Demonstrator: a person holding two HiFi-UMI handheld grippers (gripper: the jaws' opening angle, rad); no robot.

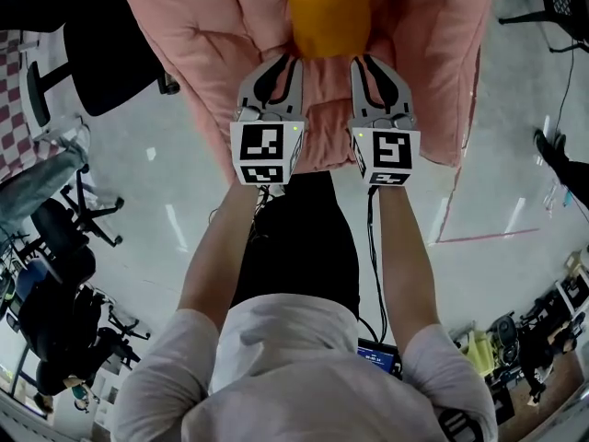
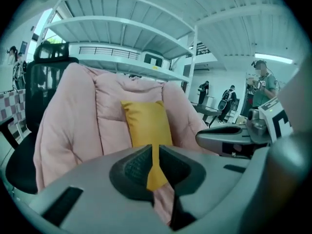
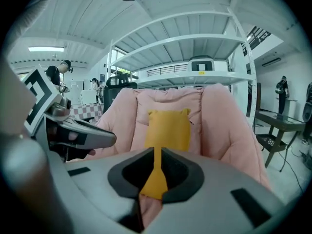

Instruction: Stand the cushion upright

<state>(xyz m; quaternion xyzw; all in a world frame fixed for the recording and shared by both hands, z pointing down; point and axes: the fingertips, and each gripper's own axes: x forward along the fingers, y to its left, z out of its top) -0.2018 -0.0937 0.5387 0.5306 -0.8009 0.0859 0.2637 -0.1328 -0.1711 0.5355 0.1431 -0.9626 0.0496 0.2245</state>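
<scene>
- The yellow cushion [image 1: 329, 17] [image 2: 146, 123] [image 3: 169, 129] lies against the middle panel of a pink padded cover [image 1: 212, 35] [image 2: 73, 116] [image 3: 224, 121]. The cover seems to be draped over a black office chair [image 2: 48, 72].
- In both gripper views the cushion's two top corners point up and its face leans back on the padding.
- The left gripper [image 1: 281, 67] [image 2: 152, 150] has its fingers clenched on the cushion's lower edge. A thin fold of yellow fabric is pinched between the dark pads.
- The right gripper [image 1: 368, 63] [image 3: 157, 155] grips the same lower edge just beside it, its fingers squeezed on a like fold of yellow.
- The two grippers sit side by side, close but apart, and each shows at the edge of the other's view.
- Each gripper carries a marker cube [image 1: 265, 153] [image 1: 386, 152] printed with black-and-white square patterns. They carry no letters.
- A small screen [image 1: 379, 357] at the person's waist shows blue print, too small to read.
- White shelving [image 2: 122, 38] [image 3: 195, 48] rises behind the chair.
- A red-and-white checked cloth [image 1: 14, 109] [image 3: 87, 112] lies off to the left.
- The floor [image 1: 138, 182] is pale and glossy.
</scene>
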